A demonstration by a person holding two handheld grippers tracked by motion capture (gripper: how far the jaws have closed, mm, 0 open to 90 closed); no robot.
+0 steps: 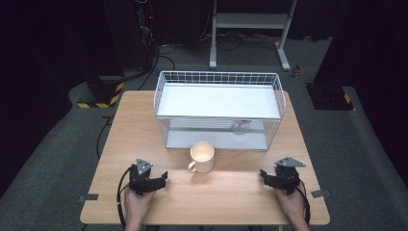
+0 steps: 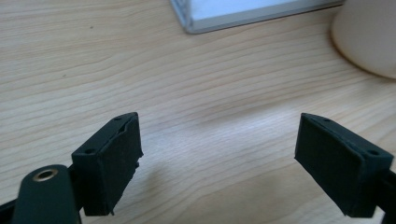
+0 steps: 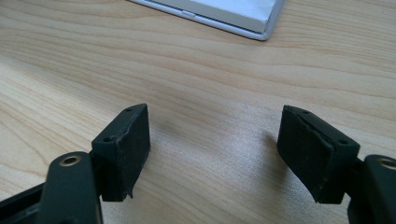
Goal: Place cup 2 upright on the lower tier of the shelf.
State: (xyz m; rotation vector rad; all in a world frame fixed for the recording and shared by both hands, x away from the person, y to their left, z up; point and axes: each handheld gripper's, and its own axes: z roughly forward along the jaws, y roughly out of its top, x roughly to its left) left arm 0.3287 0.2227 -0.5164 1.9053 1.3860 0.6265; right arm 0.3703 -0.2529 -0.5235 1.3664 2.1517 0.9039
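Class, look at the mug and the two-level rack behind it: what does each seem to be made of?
Mug: probably glazed ceramic, cream, smooth with a soft sheen. Rack: white-coated metal wire by its thin grid walls, with flat white shelves, likely painted metal or plastic.

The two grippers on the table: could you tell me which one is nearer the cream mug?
The left gripper: the mug stands just right of it, its handle turned that way. The right gripper sits farther off.
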